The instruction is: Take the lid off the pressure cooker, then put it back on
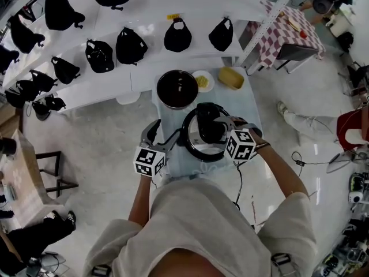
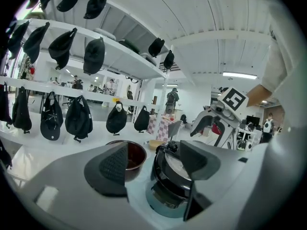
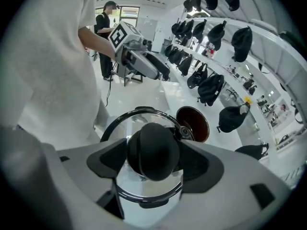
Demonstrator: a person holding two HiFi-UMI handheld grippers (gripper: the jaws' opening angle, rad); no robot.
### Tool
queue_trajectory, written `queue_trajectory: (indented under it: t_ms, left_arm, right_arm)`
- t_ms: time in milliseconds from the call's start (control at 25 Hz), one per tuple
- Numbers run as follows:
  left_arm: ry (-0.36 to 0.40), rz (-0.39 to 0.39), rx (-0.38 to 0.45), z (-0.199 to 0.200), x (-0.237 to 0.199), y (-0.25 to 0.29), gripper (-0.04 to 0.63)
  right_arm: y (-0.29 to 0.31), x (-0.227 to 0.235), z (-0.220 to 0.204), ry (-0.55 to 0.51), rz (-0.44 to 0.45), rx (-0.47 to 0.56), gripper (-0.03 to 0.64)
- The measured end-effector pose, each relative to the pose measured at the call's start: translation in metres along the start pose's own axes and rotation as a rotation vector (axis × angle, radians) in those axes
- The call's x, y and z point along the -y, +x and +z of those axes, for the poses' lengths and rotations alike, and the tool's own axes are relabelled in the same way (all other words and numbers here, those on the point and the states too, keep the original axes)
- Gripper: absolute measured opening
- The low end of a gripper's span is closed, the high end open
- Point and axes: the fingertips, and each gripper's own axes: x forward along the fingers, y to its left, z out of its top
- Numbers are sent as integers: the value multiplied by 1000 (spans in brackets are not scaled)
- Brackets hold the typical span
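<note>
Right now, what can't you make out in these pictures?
1. Inside the cooker: in the right gripper view, the lid and the knob, held by the right gripper, cover it.
2. Whether the lid sits fully home: the left gripper blocks part of it in its own view, and it is too small in the head view.
3. The yellow food on the plate: too small in the head view.
</note>
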Motion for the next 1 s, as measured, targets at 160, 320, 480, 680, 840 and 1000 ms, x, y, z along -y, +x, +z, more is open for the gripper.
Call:
queue_trajectory:
  t_ms: [160, 320, 480, 680, 840, 1000]
  left_arm:
    - [-11, 9, 5, -1, -1, -6, 322]
    - [-23, 24, 9, -3, -5, -13, 322]
    - [-44, 50, 21, -4, -15, -20, 322]
    - [-63, 80, 34, -3, -27, -27, 321]
    - [-69, 90, 35, -5, -30, -29, 321]
    - [-77, 97, 25, -6, -31, -28, 321]
  right_arm:
    - [10, -2, 2, -43, 83, -41, 319]
    - [20, -3, 3, -64, 154, -86, 319]
    - [30, 0, -1, -64, 199, -127, 319]
    - [38, 0, -8, -42, 272, -187, 318]
    - [40, 0, -10, -18, 327, -226, 316]
    - [41, 0, -9, -34, 334, -254, 316]
